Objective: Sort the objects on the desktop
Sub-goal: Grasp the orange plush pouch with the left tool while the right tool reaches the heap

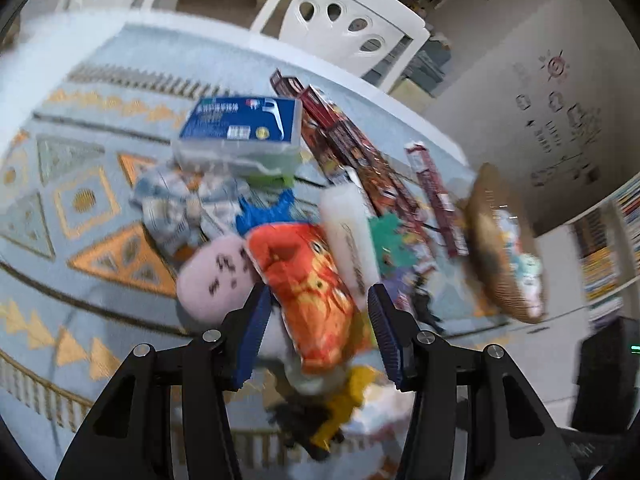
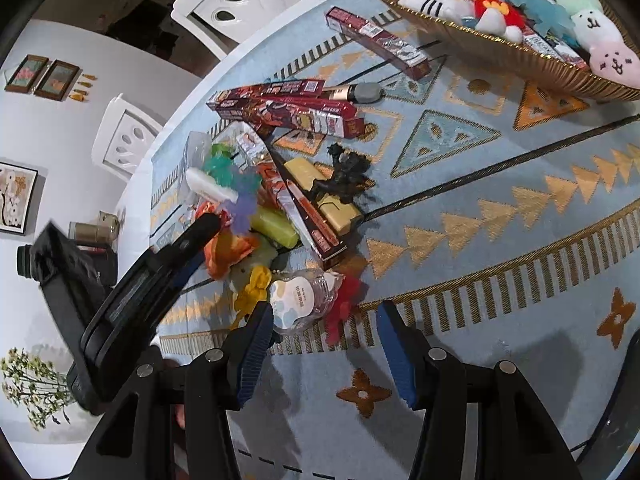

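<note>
Straddling orange plush [image 1: 316,280], left gripper [image 1: 318,316] jaws apart, woven basket [image 1: 492,248] right

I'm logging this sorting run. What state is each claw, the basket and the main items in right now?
Left claw: open, straddling the orange plush, pads not pressing.
Right claw: open, empty.
Orange plush: lying in the pile, not lifted.
Basket: partly filled with plush toys and red boxes.
Blue-lidded box: closed, resting on the pile.
Red boxes: stacked loosely on the table.
</note>
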### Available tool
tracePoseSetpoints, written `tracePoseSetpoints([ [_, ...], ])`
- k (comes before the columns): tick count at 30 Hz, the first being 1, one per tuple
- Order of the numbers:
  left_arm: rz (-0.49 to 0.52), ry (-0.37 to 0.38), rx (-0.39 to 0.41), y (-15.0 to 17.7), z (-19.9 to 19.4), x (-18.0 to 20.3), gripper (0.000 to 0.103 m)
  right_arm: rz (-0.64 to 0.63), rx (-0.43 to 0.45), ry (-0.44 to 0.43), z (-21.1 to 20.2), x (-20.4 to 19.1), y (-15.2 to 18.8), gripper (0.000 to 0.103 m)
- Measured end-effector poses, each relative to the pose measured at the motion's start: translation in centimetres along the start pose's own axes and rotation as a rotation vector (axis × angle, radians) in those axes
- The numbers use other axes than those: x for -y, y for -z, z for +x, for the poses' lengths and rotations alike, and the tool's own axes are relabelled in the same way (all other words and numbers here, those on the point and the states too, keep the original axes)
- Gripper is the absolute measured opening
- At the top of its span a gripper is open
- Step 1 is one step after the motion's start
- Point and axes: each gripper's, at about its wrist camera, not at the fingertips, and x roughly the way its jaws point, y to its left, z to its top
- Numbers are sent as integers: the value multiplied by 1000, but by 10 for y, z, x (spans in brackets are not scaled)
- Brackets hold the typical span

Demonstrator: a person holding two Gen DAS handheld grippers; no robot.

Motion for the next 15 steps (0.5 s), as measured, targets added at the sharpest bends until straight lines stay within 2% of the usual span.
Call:
tracePoseSetpoints([
  [4,85,-59,24,-4,9,11,48,-24,-18,2,3,-2,4,53],
  [7,180,-106,36,-1,12,20,37,-30,-15,5,3,-3,5,53],
  [9,186,-91,37,0,6,14,31,-43,-11,5,3,-5,5,53],
  [12,171,-25,32,1,-8,5,19,-85,-3,1,4,-13,7,53],
  [15,194,6,29,8,-31,-5,18,-150,-9,22,9,-20,12,53],
])
